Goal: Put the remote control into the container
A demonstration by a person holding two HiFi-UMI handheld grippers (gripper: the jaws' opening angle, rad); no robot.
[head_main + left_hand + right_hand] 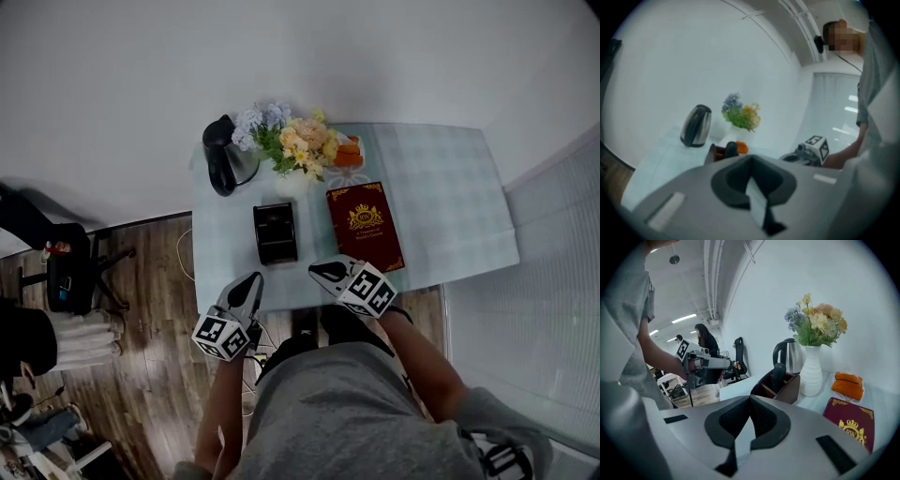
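A dark brown container [275,232] stands on the table near its front edge, with a black remote control [778,375] upright inside it. The left gripper view shows the same remote control [731,149] in the container [711,153]. My left gripper [251,279] hovers at the table's front edge, just left of and nearer than the container, jaws shut and empty. My right gripper [322,272] hangs to the container's right, by the book's near corner, also shut on nothing. Neither gripper touches the container. Each gripper view shows the other gripper: the right [813,150], the left [705,364].
Behind the container stand a black-and-steel kettle [222,155] and a white vase of flowers [295,150], with orange items [349,153] beside them. A red book [365,225] lies right of the container. A pale checked cloth [450,197] covers the table. An office chair [70,272] stands on the wooden floor.
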